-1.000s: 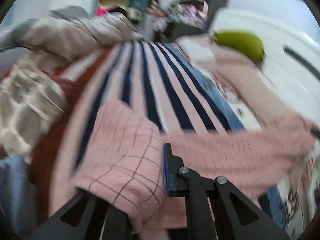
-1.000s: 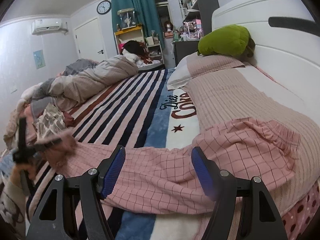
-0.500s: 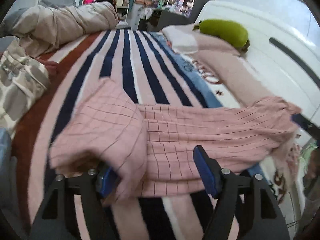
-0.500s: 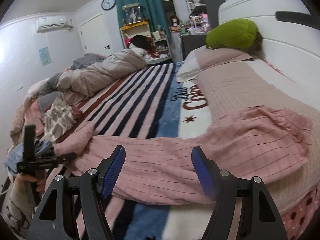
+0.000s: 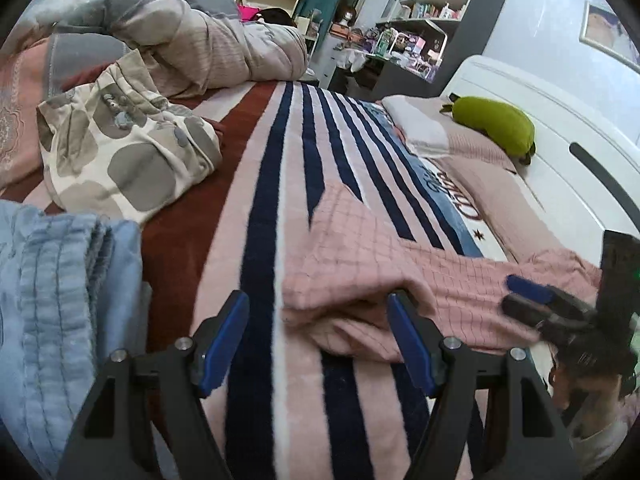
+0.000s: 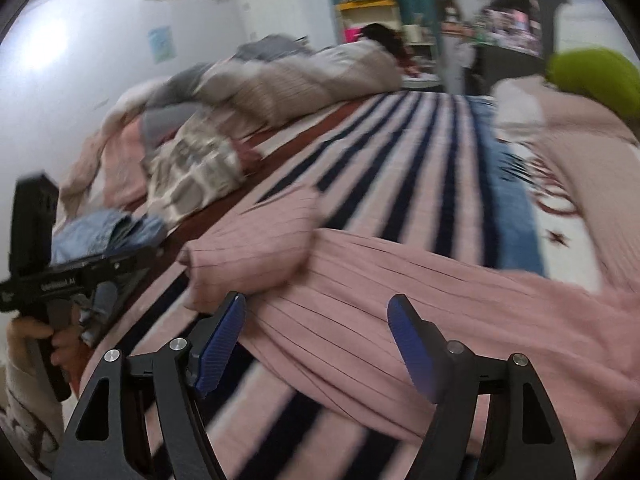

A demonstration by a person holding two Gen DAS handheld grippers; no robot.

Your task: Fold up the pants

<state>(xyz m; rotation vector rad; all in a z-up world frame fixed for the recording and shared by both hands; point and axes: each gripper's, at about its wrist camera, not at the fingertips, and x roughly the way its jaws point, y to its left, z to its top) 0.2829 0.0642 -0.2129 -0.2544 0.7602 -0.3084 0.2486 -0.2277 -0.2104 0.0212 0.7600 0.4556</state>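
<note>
Lying across a striped blanket (image 5: pixel 280 168) on the bed, pink checked pants (image 5: pixel 360 256) fill the lower centre of both wrist views, one leg end folded over. The left gripper (image 5: pixel 318 330) has its fingers spread apart over bare blanket beside the fold, holding nothing. The right gripper (image 6: pixel 316 344) has just been opening, its fingers wide above the cloth, gripping nothing.

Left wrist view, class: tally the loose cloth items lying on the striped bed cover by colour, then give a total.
Pink checked pants: 1
Beige spotted garment: 1
Light blue garment: 1
Green cushion: 1
Total: 4
</note>
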